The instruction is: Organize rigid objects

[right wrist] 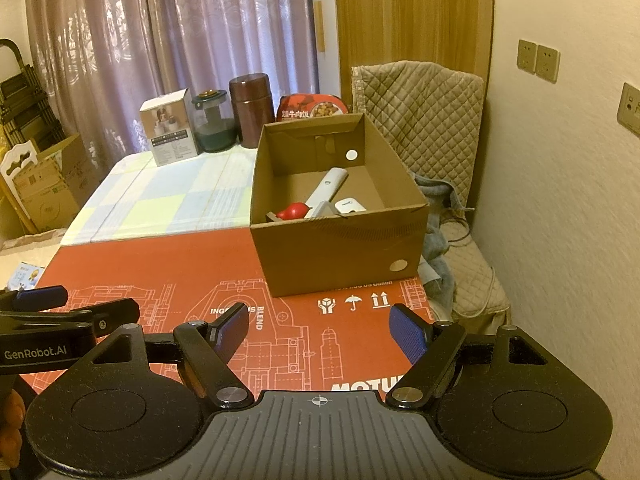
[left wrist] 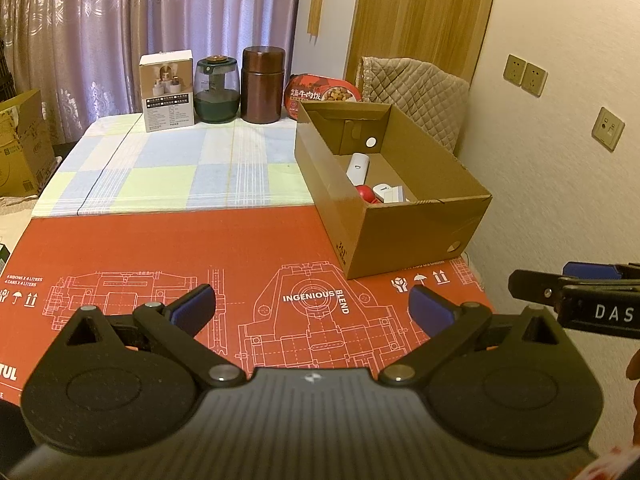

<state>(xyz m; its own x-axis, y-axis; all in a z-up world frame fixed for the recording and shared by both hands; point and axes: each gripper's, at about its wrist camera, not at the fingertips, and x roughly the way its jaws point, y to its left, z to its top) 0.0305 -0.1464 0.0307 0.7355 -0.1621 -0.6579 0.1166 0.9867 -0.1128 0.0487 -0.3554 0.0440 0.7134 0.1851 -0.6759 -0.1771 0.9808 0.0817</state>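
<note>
Now both tongs — left gripper [left wrist: 312, 306], right gripper [right wrist: 319, 330] — gape empty above the red printed cardboard sheet [left wrist: 168, 240], near the open brown cardboard box [right wrist: 336, 248].

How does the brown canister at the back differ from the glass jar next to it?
The brown canister is opaque, metallic brown and straight-sided; the glass jar is see-through, rounded and dark green in its lower part. The brown canister stands taller than the glass jar. The glass jar has a gold-topped lid; the canister's cap matches its body. Both stand upright, side by side, on the checked cloth.
</note>
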